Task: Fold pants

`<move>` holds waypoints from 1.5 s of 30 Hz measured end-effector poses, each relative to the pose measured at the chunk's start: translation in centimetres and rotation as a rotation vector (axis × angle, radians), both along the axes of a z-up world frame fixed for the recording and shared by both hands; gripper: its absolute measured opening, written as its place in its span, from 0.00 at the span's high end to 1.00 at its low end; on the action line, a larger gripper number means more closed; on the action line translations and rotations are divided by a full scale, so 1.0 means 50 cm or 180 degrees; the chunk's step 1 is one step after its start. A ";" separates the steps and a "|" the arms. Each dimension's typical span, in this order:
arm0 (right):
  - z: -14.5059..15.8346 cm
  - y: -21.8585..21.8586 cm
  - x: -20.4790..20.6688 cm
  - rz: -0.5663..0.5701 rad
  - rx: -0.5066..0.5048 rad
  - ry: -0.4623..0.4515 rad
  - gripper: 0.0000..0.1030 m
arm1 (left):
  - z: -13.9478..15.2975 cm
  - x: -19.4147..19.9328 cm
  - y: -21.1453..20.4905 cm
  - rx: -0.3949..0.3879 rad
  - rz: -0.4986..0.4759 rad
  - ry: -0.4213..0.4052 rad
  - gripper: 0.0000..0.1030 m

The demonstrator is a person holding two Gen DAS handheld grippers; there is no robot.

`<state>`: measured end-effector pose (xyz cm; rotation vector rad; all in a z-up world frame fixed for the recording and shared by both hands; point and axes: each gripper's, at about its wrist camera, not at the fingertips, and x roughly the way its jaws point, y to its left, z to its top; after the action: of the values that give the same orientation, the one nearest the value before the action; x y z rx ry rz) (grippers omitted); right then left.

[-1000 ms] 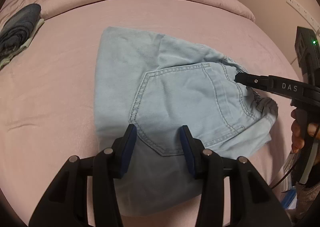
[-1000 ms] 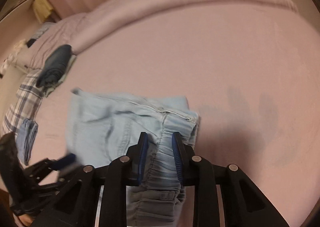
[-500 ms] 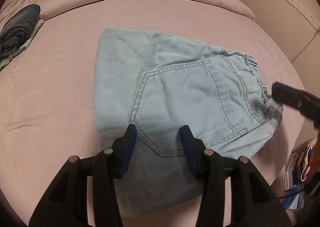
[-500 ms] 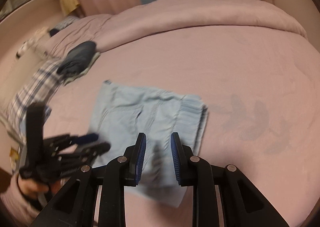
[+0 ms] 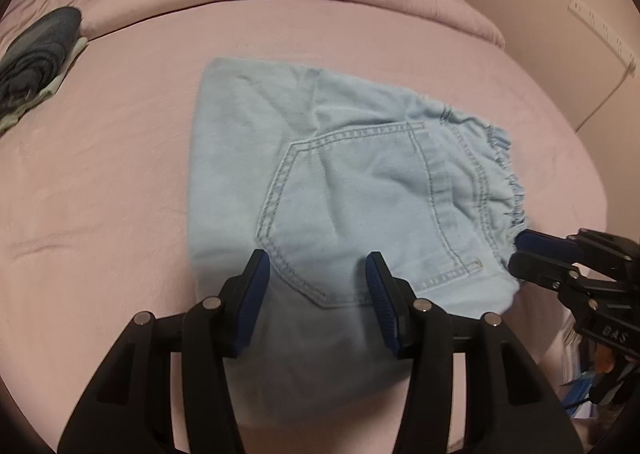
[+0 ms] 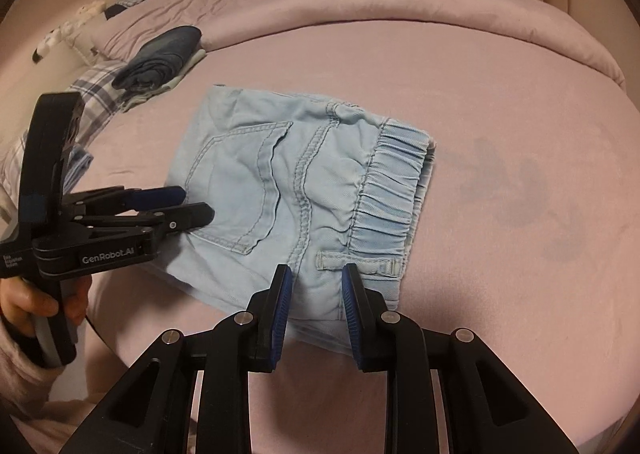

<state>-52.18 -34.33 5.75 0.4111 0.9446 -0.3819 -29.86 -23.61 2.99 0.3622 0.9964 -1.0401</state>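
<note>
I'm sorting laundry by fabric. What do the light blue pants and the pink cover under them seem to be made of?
The light blue pants look like soft, washed denim: matte twill weave, contrast double stitching, gathered elastic waistband. The pink bed cover appears to be a plush, velvety fabric, since brushed marks show darker; the exact fibre can't be told.

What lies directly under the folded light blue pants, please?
The pants lie flat on the pink bedspread, which shows all around them. Whatever sits between their folded layers is covered.
</note>
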 end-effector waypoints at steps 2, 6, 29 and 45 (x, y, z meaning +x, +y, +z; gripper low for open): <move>0.016 -0.006 -0.008 -0.0007 0.0045 -0.0075 0.75 | 0.009 -0.005 0.019 -0.0039 0.0021 -0.0040 0.52; 0.045 -0.010 -0.012 0.0020 0.0113 -0.0296 0.74 | 0.025 -0.015 0.060 -0.0029 0.0077 -0.0281 0.52; 0.038 -0.013 0.095 0.0257 0.0536 -0.0191 0.54 | -0.023 0.023 0.142 -0.0292 0.0307 0.0609 0.49; 0.049 -0.042 0.282 0.0515 0.0452 -0.0217 0.50 | -0.019 0.035 0.156 -0.0243 0.0224 0.0659 0.52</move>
<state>-38.09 -36.45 8.22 0.4707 0.9342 -0.1531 -28.10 -15.83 2.06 0.1577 1.1425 -1.0635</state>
